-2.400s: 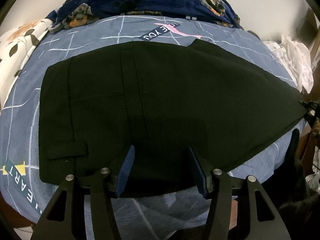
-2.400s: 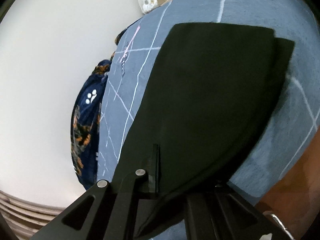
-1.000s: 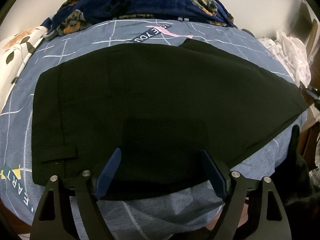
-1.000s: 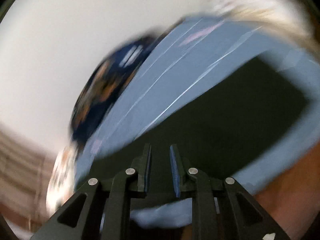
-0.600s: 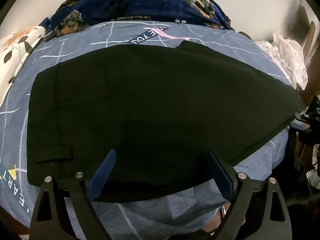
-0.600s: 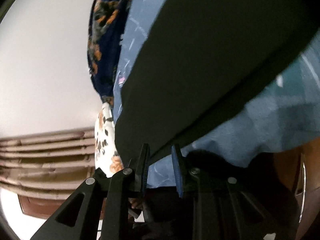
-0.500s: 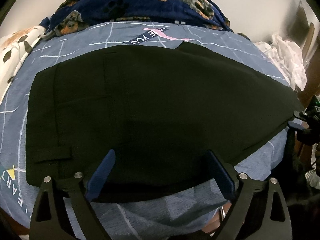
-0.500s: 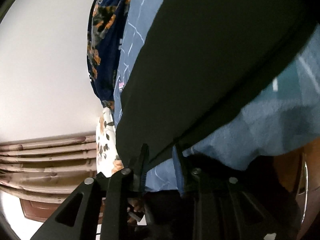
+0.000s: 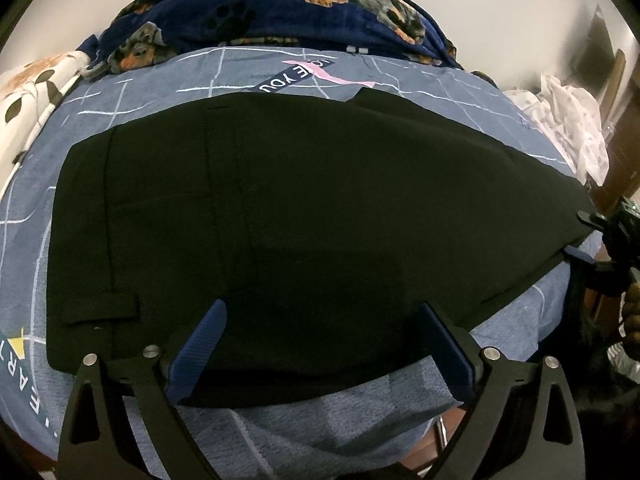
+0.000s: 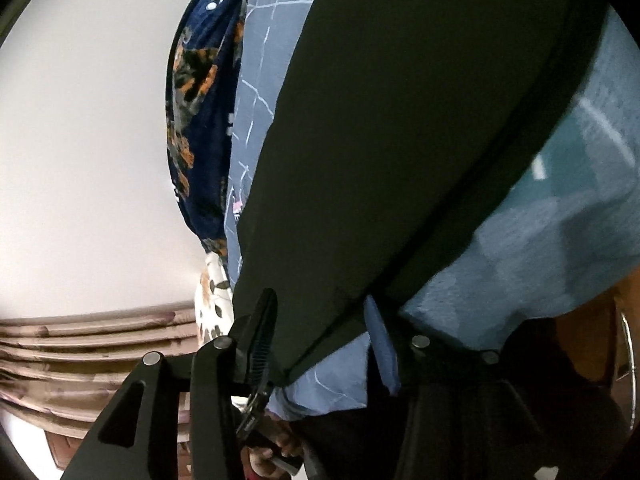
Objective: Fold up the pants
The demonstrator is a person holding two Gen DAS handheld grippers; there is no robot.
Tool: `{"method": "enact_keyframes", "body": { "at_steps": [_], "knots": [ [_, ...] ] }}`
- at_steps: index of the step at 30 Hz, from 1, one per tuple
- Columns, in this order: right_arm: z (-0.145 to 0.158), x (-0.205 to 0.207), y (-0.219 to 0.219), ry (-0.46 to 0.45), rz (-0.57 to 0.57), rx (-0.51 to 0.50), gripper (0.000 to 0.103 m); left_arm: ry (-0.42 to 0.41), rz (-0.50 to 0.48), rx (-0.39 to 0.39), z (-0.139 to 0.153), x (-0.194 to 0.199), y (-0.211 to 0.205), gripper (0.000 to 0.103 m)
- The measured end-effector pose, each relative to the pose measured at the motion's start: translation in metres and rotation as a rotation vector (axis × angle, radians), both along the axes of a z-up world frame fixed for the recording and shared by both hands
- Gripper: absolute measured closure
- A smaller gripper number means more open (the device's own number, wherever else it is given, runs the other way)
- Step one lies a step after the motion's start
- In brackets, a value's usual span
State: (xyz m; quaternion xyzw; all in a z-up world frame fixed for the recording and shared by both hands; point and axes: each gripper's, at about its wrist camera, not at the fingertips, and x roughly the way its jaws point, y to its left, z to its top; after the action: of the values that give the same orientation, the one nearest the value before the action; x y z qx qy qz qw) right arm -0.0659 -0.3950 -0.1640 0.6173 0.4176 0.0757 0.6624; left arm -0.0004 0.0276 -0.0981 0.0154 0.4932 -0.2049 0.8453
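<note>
Black pants [image 9: 304, 216] lie flat on the bed [image 9: 360, 412]. Left gripper [image 9: 320, 344] gapes wide, holding nothing; right gripper [image 10: 320, 344] straddles the pants' hem, fingers [image 10: 262, 332] parted.

the black pants [image 9: 304, 216] are laid flat on the bed, folded lengthwise, waistband at the left, legs tapering rightward.

Left gripper [image 9: 320, 344], jaws spread, over black pants [image 9: 304, 216].
</note>
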Motion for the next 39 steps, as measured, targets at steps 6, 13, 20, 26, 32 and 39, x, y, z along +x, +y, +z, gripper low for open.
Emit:
{"method": "enact_keyframes", "body": {
  "at_steps": [6,13,20,26,32,39],
  "knots": [
    [0.002,0.009,0.008,-0.022,0.007,-0.028,0.053,-0.001,-0.002,0.001,0.000,0.000,-0.001,0.006],
    [-0.009,0.011,0.011,0.043,0.029,-0.055,0.098,0.006,-0.012,-0.005,0.002,0.001,0.001,0.006],
    [-0.003,0.010,0.009,0.045,0.064,-0.092,0.100,0.026,-0.016,-0.054,0.004,0.004,0.008,0.006],
    [-0.013,0.009,0.005,0.058,0.069,-0.052,0.101,0.024,-0.028,-0.039,0.003,0.002,0.007,0.006],
    [-0.016,0.006,0.001,0.077,0.075,-0.025,0.101,0.025,-0.039,0.010,0.003,-0.002,0.004,0.006],
    [0.003,0.005,0.022,0.032,0.219,0.042,0.087,0.027,-0.037,-0.004,0.003,-0.002,0.007,0.006]
  ]
}}
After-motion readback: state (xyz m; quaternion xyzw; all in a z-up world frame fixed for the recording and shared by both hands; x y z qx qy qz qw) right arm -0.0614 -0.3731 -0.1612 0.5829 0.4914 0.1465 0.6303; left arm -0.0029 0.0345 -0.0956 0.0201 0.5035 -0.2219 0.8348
